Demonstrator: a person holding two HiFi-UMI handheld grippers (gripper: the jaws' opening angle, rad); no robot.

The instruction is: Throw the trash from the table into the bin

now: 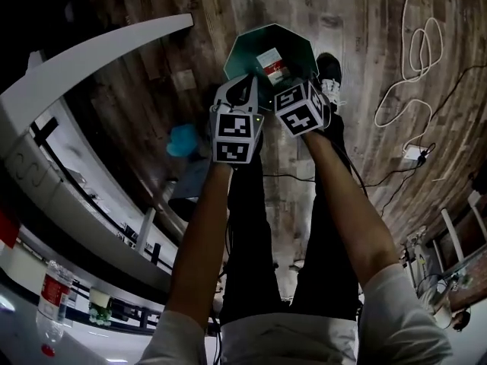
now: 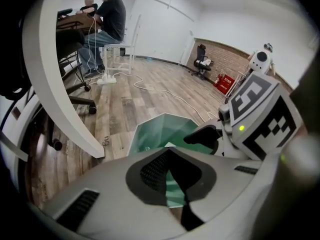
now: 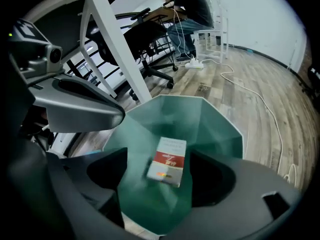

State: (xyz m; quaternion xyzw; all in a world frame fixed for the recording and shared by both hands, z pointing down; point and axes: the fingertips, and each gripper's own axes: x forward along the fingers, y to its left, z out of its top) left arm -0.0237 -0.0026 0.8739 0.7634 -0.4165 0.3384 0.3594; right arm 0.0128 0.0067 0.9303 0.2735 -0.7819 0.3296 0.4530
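Observation:
A green faceted bin (image 1: pixel 247 48) stands on the wood floor, with both grippers held close over its mouth. Inside it is a small white and red box (image 1: pixel 272 65), touched by neither gripper. In the right gripper view the box (image 3: pixel 168 161) shows between the wide-apart jaws of my right gripper (image 3: pixel 160 179), down against the bin's green wall (image 3: pixel 215 124); I cannot tell whether it is falling or lying still. My left gripper (image 2: pixel 172 171) has its dark pads together with only a sliver of the bin (image 2: pixel 160 131) showing, and nothing is held.
A white table edge (image 1: pixel 91 55) curves along the left, with a plastic bottle (image 1: pixel 53 295) on the table lower left. A blue object (image 1: pixel 183 139) lies on the floor beside the bin. White cables (image 1: pixel 411 67) run across the floor at right. My shoe (image 1: pixel 329 71) touches the bin.

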